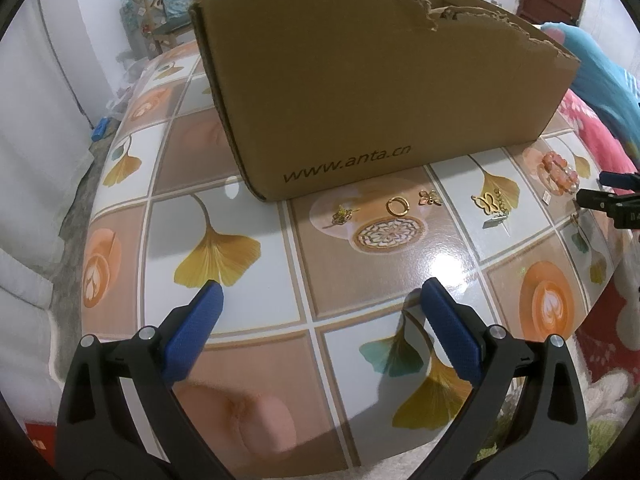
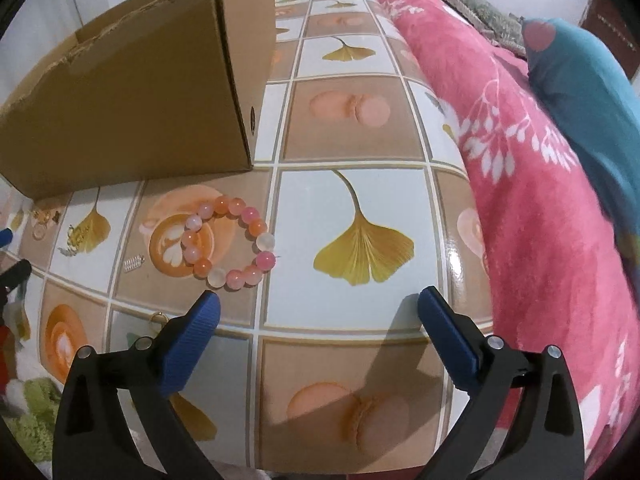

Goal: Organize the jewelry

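Observation:
A torn brown cardboard box stands on the patterned tabletop. In front of it lie small gold pieces: a flower brooch, a ring, a butterfly charm and a larger butterfly brooch. A pink and orange bead bracelet lies right of them, just beyond my right gripper's left fingertip. A small silver spring-like piece lies left of the bracelet. My left gripper hangs open above the table, nothing between its fingers. My right gripper is open wide and holds nothing.
A pink flowered blanket and a teal cushion crowd the table's right edge. The box fills the back left in the right wrist view. A small gold hoop lies near the table's front edge. A wooden chair stands behind the table.

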Tool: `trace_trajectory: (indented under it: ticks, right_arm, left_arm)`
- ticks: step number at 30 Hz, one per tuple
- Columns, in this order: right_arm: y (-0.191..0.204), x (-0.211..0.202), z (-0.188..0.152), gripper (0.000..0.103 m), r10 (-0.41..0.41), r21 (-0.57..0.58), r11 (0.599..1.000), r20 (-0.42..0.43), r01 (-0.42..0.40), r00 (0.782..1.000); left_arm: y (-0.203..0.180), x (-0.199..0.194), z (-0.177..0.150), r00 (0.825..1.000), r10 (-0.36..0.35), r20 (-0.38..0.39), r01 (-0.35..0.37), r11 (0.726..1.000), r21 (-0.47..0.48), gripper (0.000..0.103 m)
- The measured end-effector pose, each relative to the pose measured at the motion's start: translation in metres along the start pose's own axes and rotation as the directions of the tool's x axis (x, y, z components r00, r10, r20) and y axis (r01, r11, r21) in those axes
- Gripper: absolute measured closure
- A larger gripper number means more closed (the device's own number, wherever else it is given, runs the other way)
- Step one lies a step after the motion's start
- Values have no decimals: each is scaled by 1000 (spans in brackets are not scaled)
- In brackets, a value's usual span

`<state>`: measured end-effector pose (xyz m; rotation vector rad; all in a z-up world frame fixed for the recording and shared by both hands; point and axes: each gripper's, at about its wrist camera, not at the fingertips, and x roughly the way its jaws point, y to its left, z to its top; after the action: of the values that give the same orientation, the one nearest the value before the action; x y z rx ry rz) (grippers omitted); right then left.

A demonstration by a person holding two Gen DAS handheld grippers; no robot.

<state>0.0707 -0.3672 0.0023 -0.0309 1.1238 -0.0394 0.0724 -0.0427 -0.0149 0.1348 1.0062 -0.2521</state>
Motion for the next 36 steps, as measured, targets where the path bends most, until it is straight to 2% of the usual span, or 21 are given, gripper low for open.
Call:
trace_trajectory:
  ticks: [2, 5, 7, 10, 12, 13, 20, 24, 30, 34, 36]
  right_arm:
    - [0, -2, -1, 7, 7, -27, 1000, 6, -7, 1000]
    - [-2, -19, -3, 7, 22, 1, 1000, 75, -22, 997]
    - [4, -31, -4, 7, 69, -11, 998, 112, -68, 991]
    - [23, -47, -12, 7, 195, -75, 980, 164, -185, 967]
    - [39, -49, -18, 14, 233, -115, 969, 160, -217, 959]
    - [50, -47, -21, 24, 229, -141, 968, 148, -209, 962]
    - [63, -29, -29, 68, 244, -119, 965, 82, -234, 966]
    - [64, -25, -32, 76, 232, -124, 967, 71, -222, 970]
    - [66, -26, -32, 82, 210, -147, 969, 85, -197, 974]
    - [63, -25, -32, 92, 227, -143, 966, 81, -214, 970]
    - [63, -25, -32, 92, 226, -146, 966, 82, -213, 971]
  left_arm:
    - [1, -1, 0, 1000, -4, 2, 4, 1000, 5, 7]
    - [3, -2, 0, 1000, -6, 4, 6, 1000, 7, 7]
    - [4, -1, 1, 1000, -7, 2, 7, 1000, 10, 7]
    - [3, -1, 2, 1000, -7, 1, 7, 1000, 10, 7]
    - [3, -1, 2, 1000, -7, 2, 7, 1000, 10, 7]
    - [3, -1, 2, 1000, -7, 2, 7, 1000, 9, 7]
    - [3, 1, 4, 1000, -6, 1, 6, 1000, 8, 7]
    - [3, 1, 4, 1000, -6, 2, 6, 1000, 8, 7]
    - [3, 1, 4, 1000, -5, 3, 5, 1000, 8, 7]
    - [3, 0, 5, 1000, -7, 1, 7, 1000, 11, 7]
    - [2, 0, 6, 1000, 6, -2, -6, 1000, 17, 7]
